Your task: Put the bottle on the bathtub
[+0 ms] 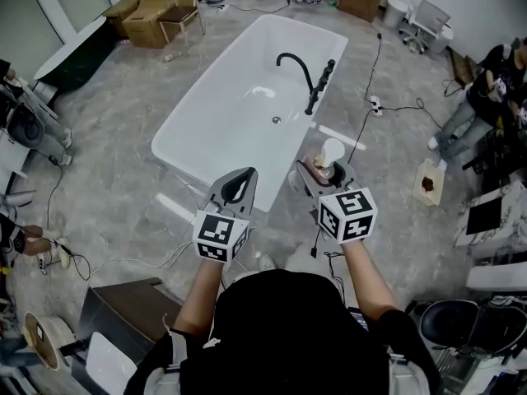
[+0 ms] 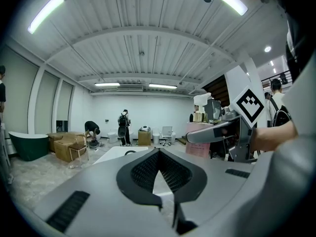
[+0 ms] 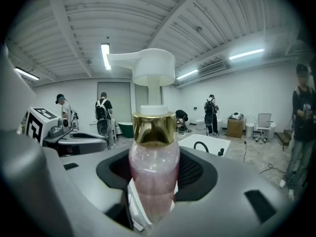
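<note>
Right gripper clamping pink bottle, upright, pump on top, bathtub ahead

Brown cardboard boxes sit on the grey marbled floor, near a dark green tub. A white office chair stands at the far right.
</note>
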